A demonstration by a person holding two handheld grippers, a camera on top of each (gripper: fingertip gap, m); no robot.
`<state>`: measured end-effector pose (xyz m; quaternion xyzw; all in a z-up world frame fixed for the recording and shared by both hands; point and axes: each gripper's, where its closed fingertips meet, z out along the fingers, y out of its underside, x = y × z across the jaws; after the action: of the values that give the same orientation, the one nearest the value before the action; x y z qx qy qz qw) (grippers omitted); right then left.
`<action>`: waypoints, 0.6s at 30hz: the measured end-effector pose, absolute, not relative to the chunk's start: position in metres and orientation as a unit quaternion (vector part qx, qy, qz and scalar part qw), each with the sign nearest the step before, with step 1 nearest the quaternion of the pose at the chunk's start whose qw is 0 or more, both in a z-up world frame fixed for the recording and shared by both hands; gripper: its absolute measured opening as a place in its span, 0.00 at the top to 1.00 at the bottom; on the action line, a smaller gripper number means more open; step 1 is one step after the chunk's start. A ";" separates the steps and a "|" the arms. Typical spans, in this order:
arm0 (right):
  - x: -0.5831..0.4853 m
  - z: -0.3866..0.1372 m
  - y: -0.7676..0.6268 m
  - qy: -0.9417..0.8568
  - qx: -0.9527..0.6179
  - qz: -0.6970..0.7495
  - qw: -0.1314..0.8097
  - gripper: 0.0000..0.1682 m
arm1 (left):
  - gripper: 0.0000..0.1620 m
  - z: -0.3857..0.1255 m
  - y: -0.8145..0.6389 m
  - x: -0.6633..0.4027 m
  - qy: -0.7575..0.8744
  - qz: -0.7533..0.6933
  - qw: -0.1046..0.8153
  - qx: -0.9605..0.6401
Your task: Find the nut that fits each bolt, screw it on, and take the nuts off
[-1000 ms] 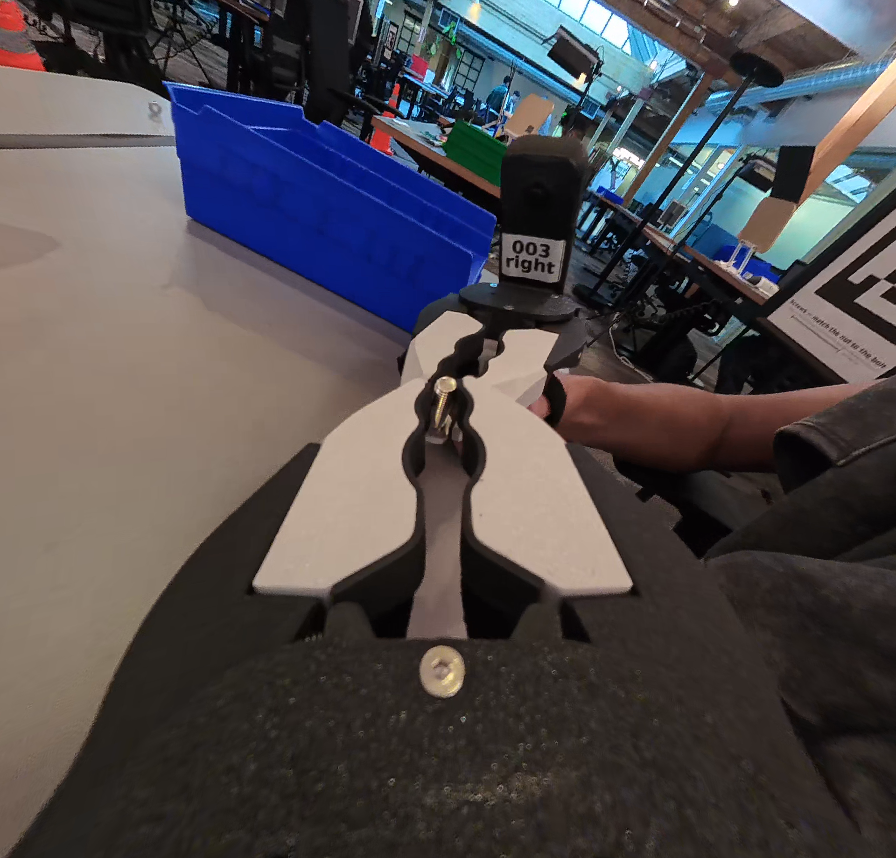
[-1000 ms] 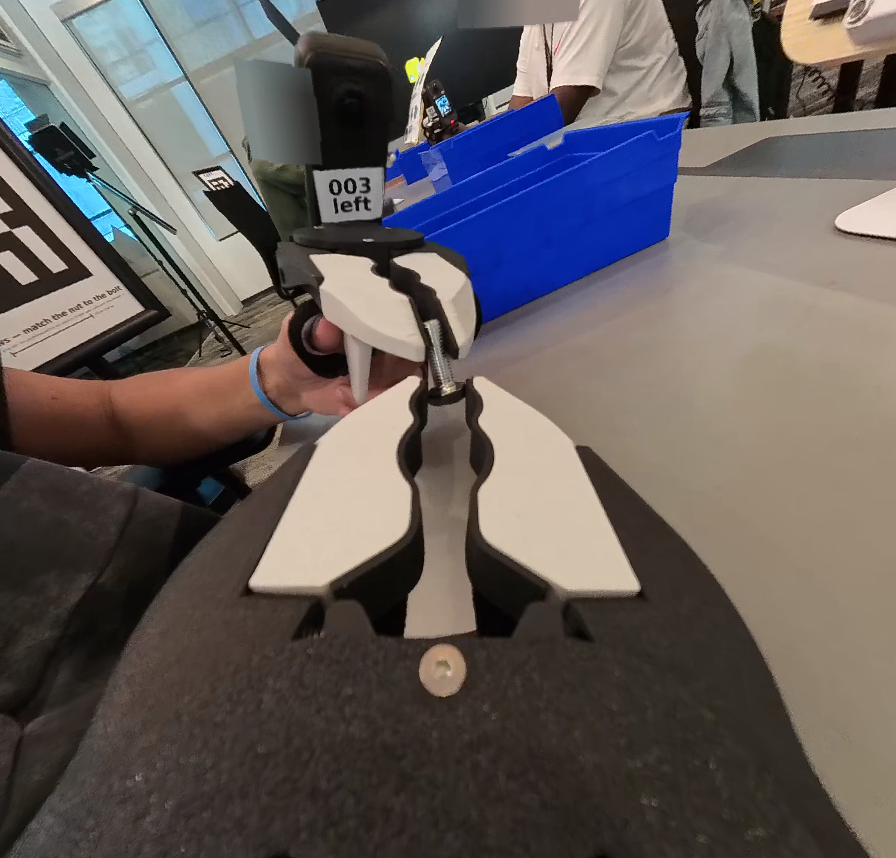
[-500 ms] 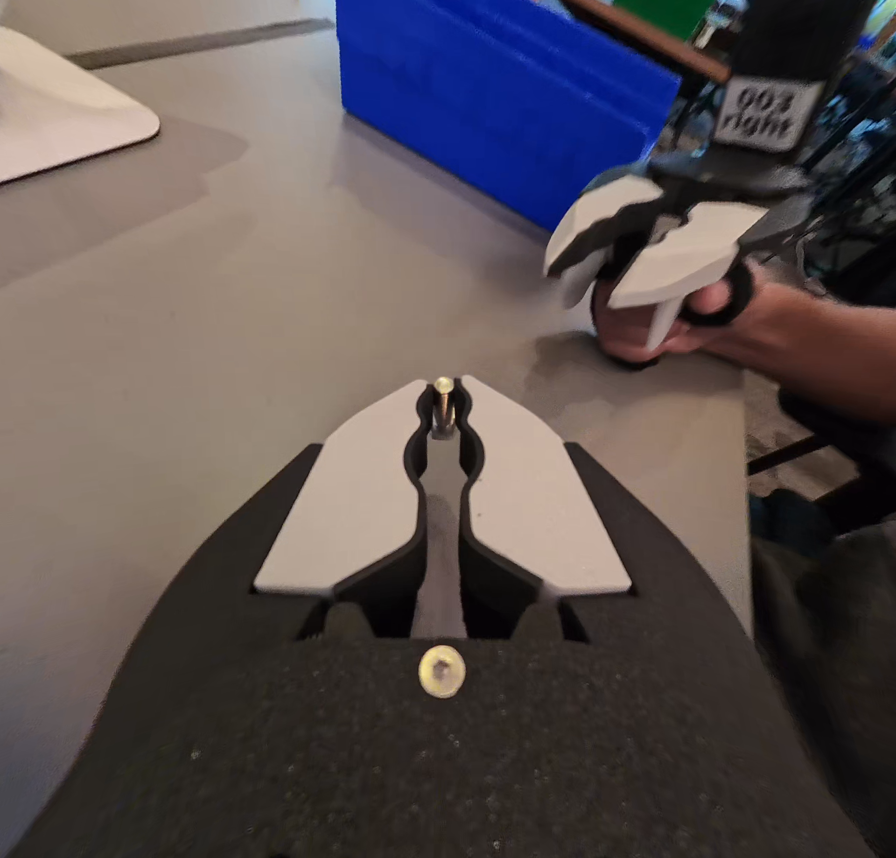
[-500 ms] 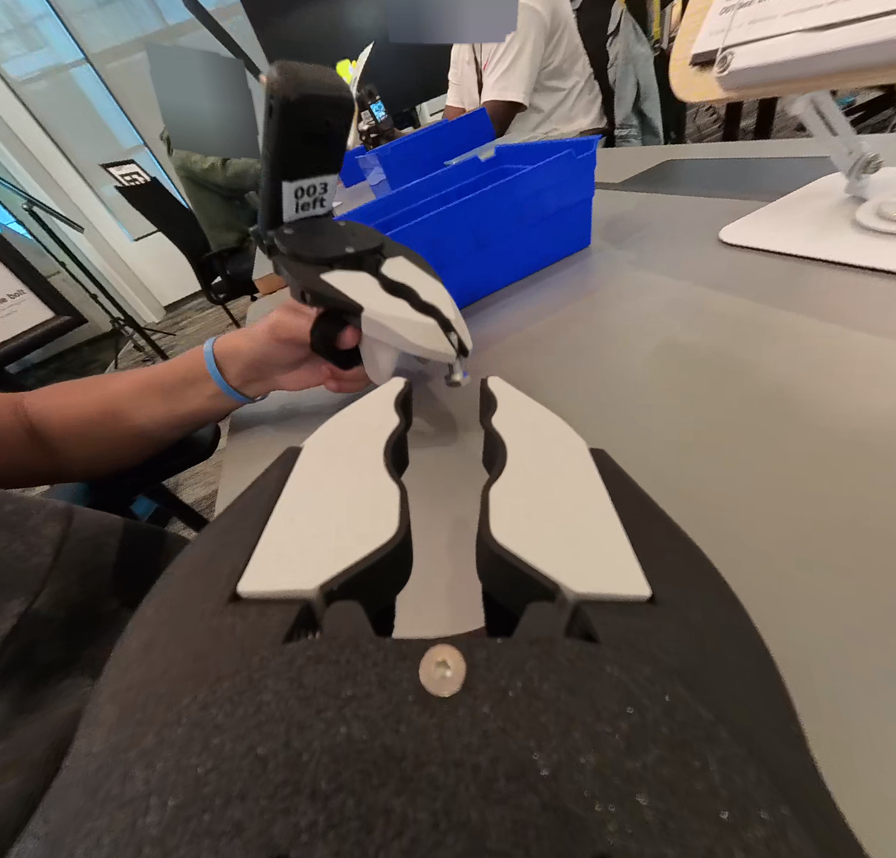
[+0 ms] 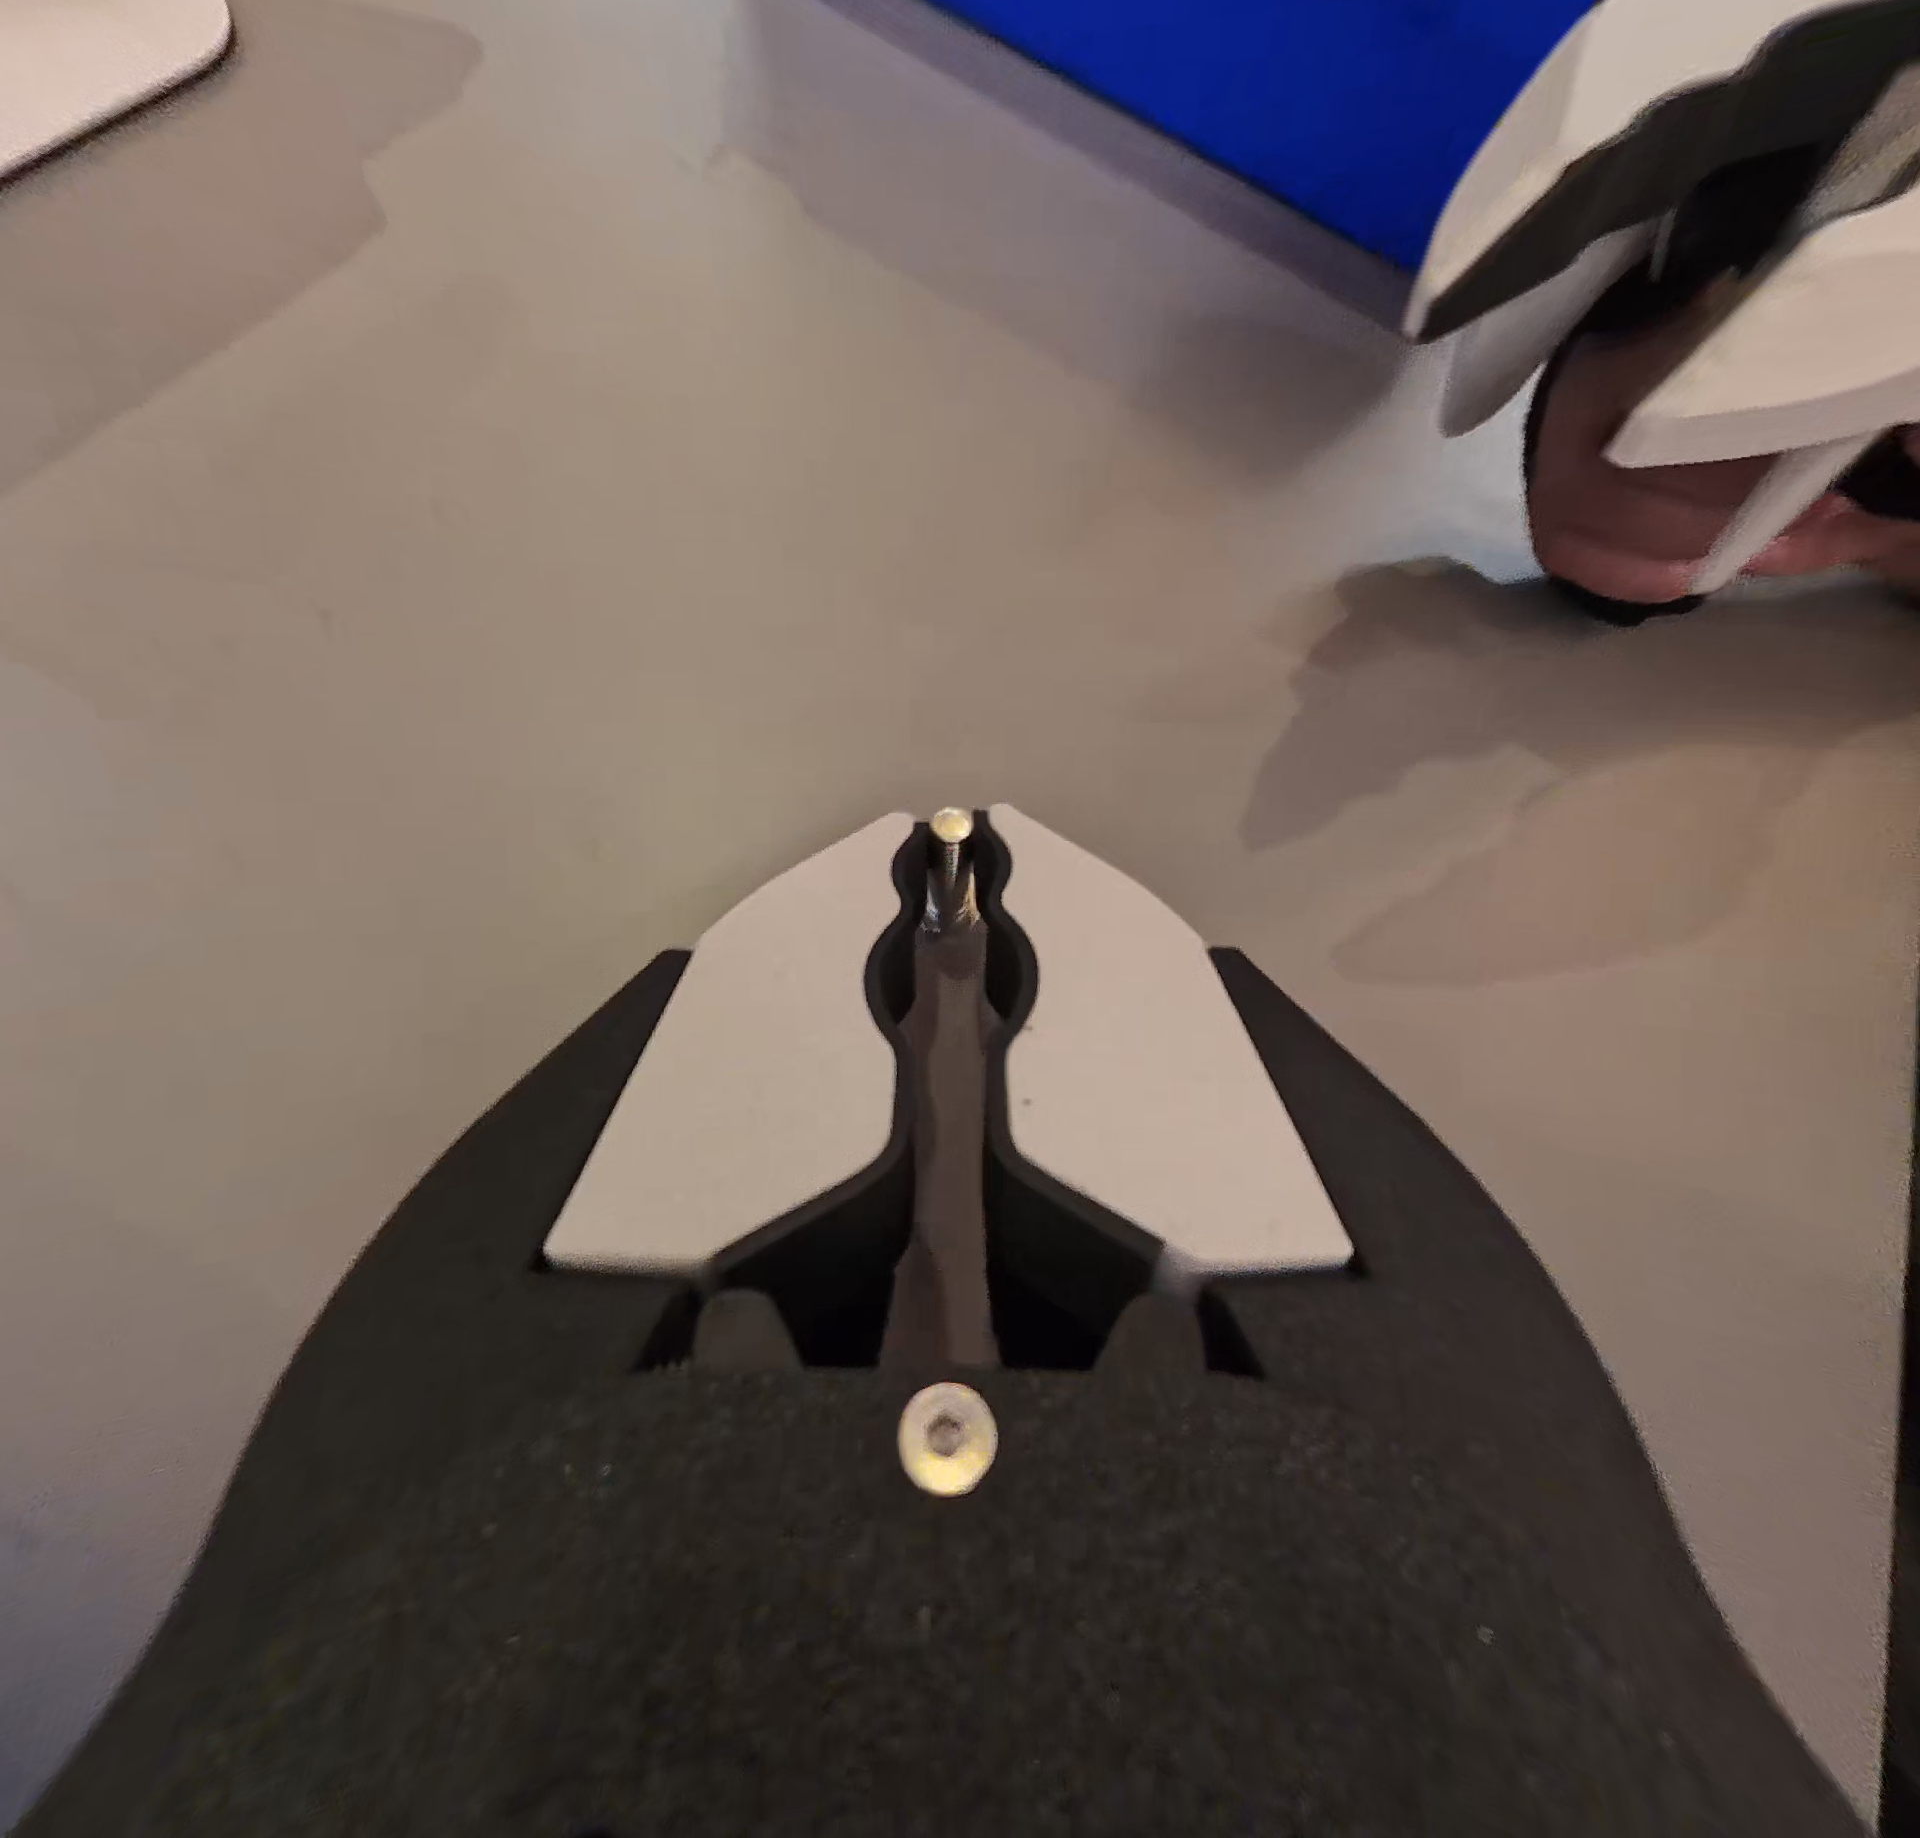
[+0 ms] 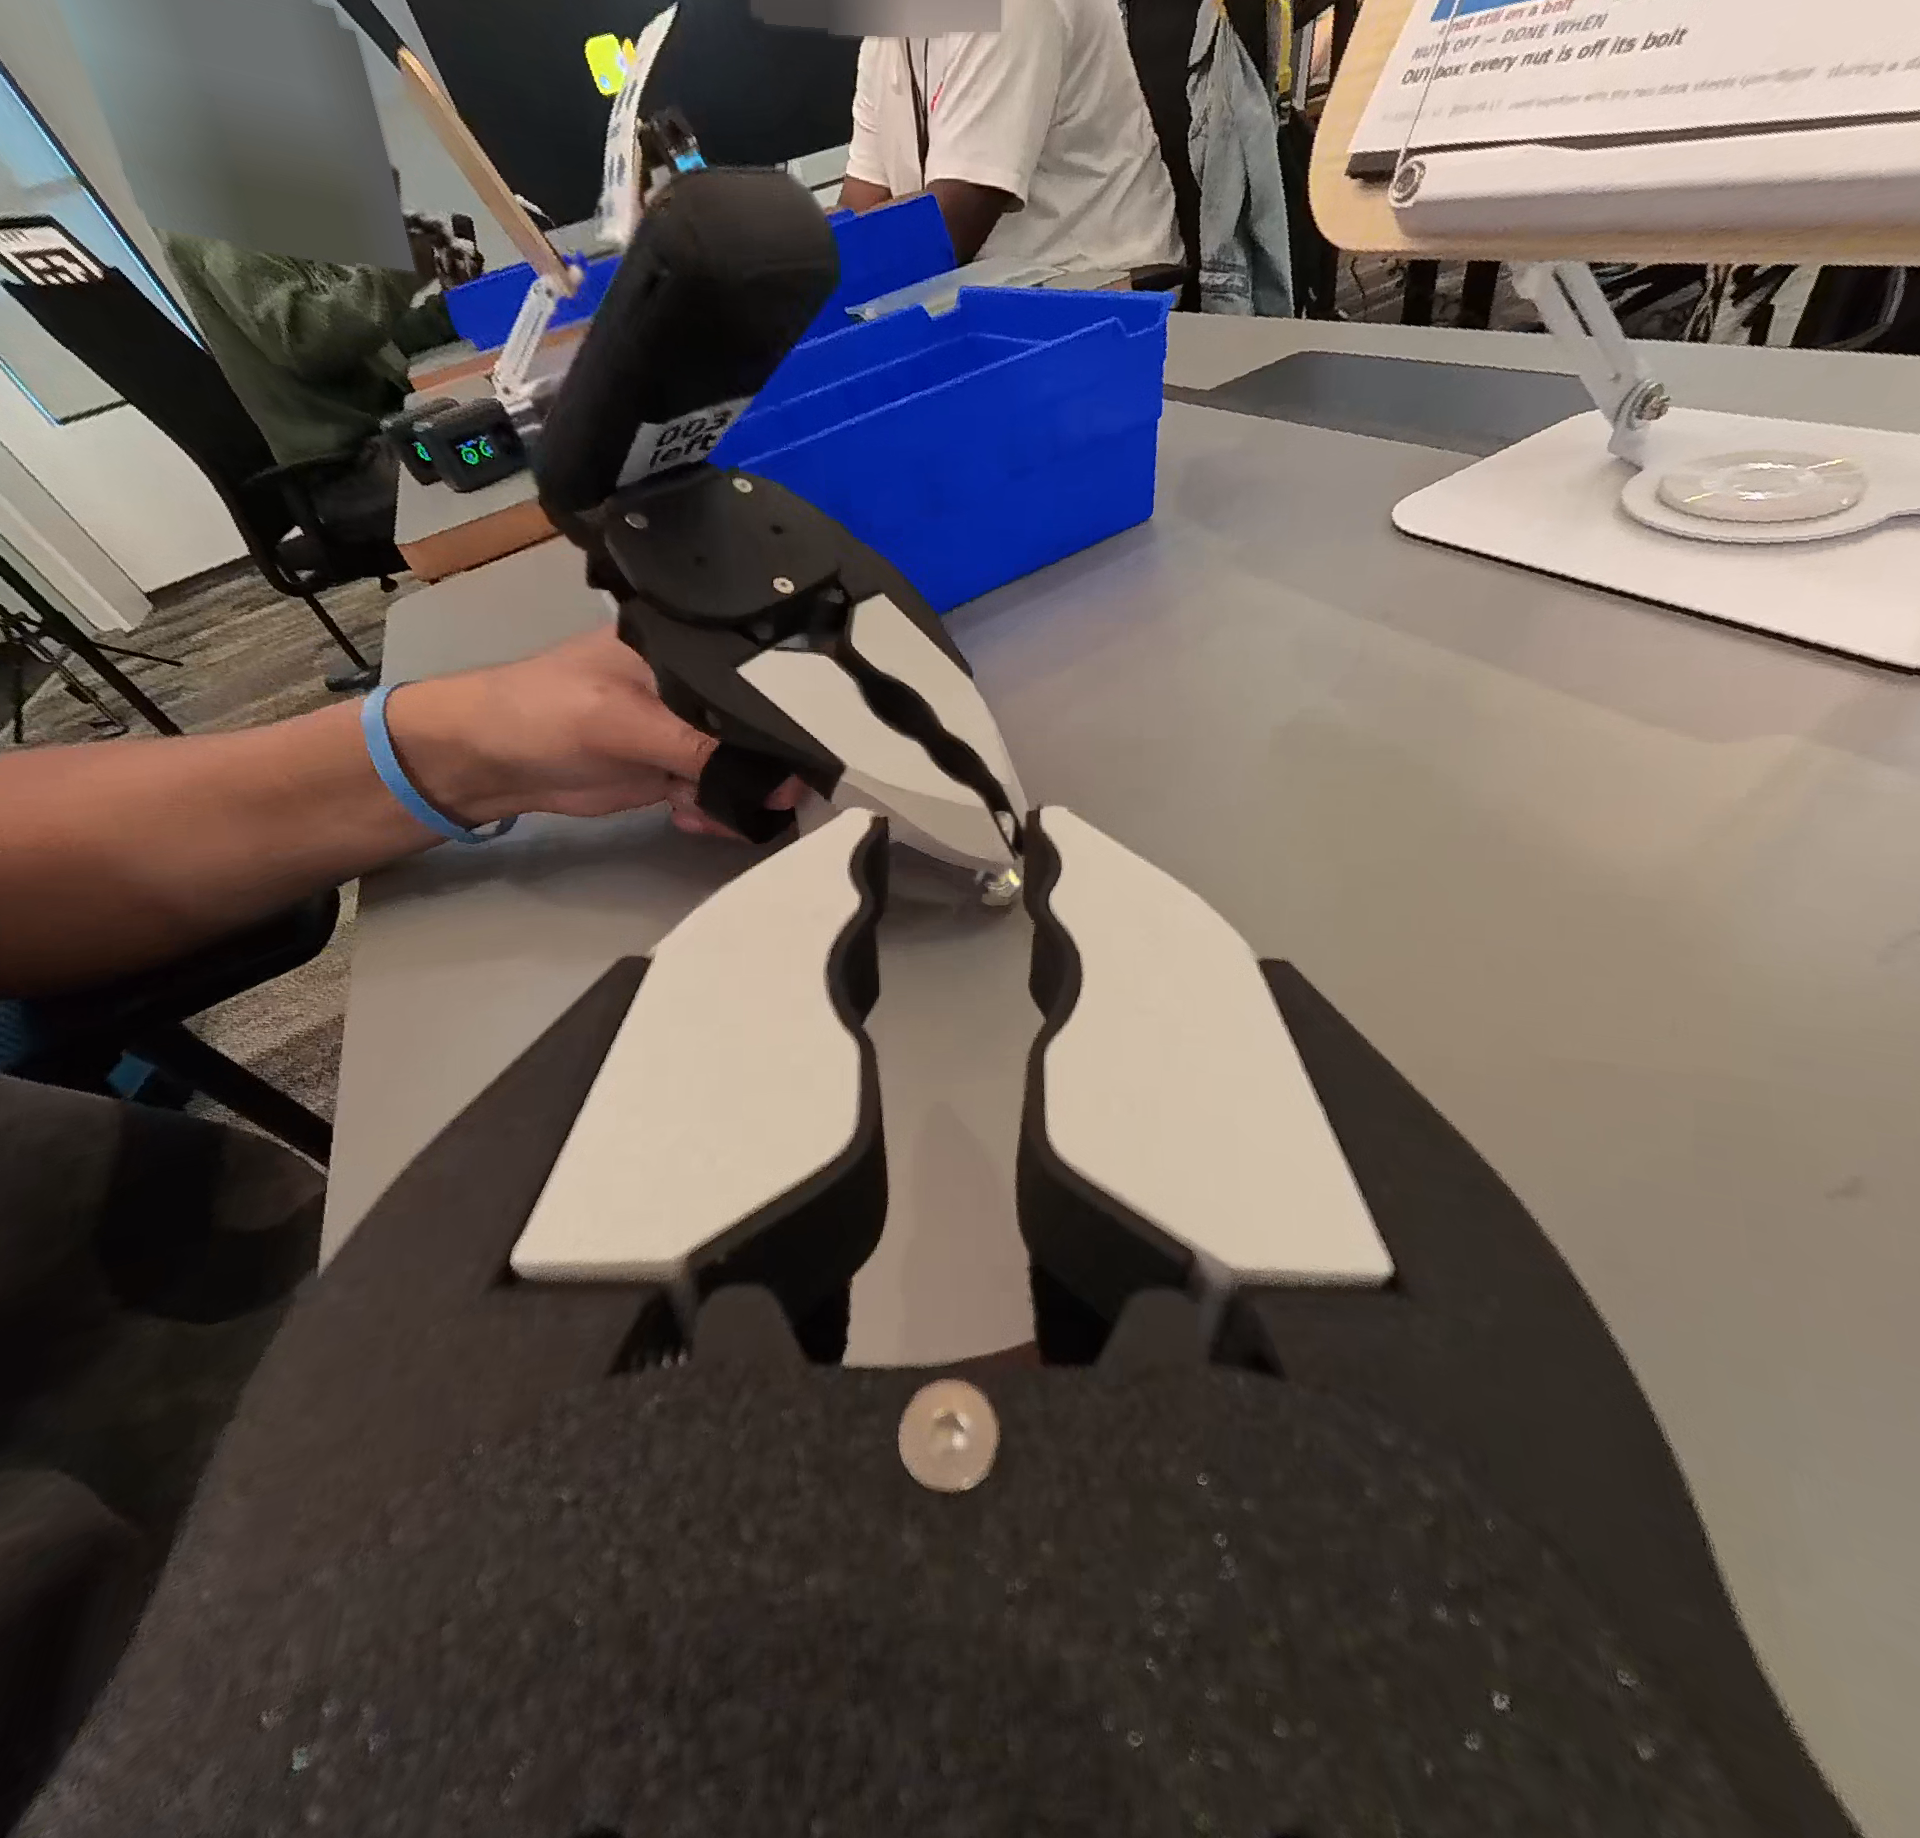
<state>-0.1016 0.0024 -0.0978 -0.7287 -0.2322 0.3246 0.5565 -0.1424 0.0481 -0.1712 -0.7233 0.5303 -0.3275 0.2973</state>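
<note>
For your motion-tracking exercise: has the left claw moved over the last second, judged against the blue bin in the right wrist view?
Yes. The left claw, shut on the bolt, has tipped down from level with the blue bin to near the table.

Grey table (image 6: 1455,853) lay bare across its middle and toward the near edge on the right; a gripper could pass freely there. Blue bin (image 6: 966,438) blocked the far side, standing along the back edge. White stand base (image 6: 1662,541) took up the far right corner, its arm carrying a board overhead. Left gripper (image 6: 1003,858) slanted down near the table's left edge, tip close to the surface, shut on a bolt (image 5: 951,858), and stood directly ahead of the right gripper (image 6: 956,843), whose fingers were spread with bare table showing between them. Past the left edge: chairs, floor.
</note>
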 end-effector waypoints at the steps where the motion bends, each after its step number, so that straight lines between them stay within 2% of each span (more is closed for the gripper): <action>1: -0.101 -0.098 0.002 -0.232 -0.731 0.321 0.556 0.85 | 0.96 -0.174 0.049 -0.142 0.531 -0.318 0.293 -0.728; 11: -0.084 -0.088 0.001 -0.207 -0.750 0.302 0.551 0.85 | 0.94 -0.177 0.047 -0.140 0.546 -0.293 0.306 -0.722; 18: -0.043 -0.066 0.004 -0.149 -0.793 0.218 0.549 0.84 | 0.71 -0.165 0.038 -0.161 0.504 -0.305 0.339 -0.734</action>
<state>-0.0434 0.0036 -0.0661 -0.7934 -0.1492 0.2176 0.5485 -0.1611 0.0378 -0.1648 -0.7335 0.5037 -0.3052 0.3392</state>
